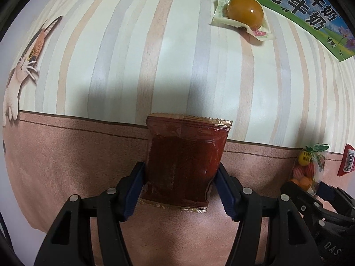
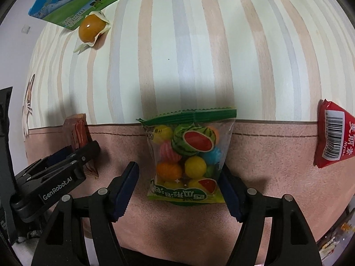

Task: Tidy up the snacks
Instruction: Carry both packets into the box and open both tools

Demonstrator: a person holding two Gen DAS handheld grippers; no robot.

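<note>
Left gripper point(image 1: 180, 177): pinching the dark red packet point(image 1: 185, 161) at mid-body, just above the desk point(image 1: 66, 155).
Right gripper point(image 2: 179, 184): spread around the candy bag point(image 2: 188, 155); right finger touching, left finger apart.
Handling: both probably light, crinkly, slippery film; the candy shifts inside.
Hold point: grip across the middle, with moderate squeeze.
Remaining: wrapped egg point(image 1: 244, 11) near the milk carton point(image 1: 310, 11).

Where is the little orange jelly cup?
The orange jelly cup lies far back on the striped cloth, touching the green milk carton; it shows upper right in the left view, upper left in the right.
</note>
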